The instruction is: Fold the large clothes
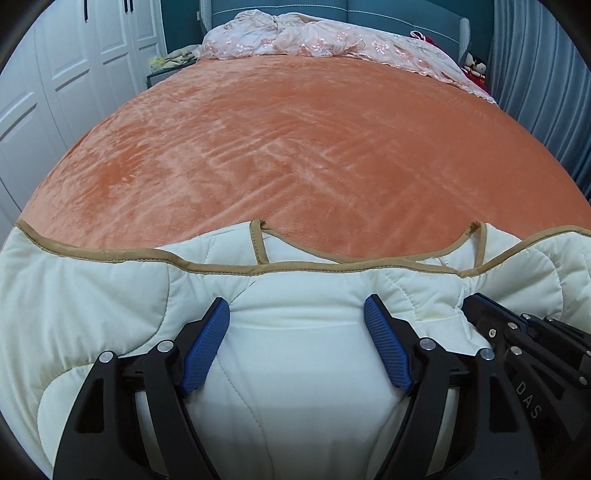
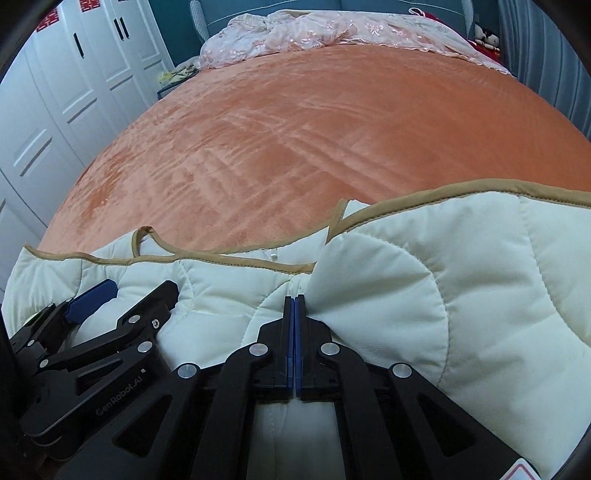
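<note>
The cream quilted garment with tan binding [image 1: 295, 369] runs out of view at the near edge of the orange plush bed cover [image 1: 295, 147]. The left gripper [image 1: 297, 317] stands wide apart over it. The right gripper [image 2: 294, 314] has its 2 jaws pressed together on a fold of the garment.

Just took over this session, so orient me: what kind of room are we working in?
Almost certainly a bedroom. A large bed under an orange plush blanket fills the view, with a teal padded headboard behind a bunched pink floral quilt, and white wardrobe doors stand along the left wall.
</note>
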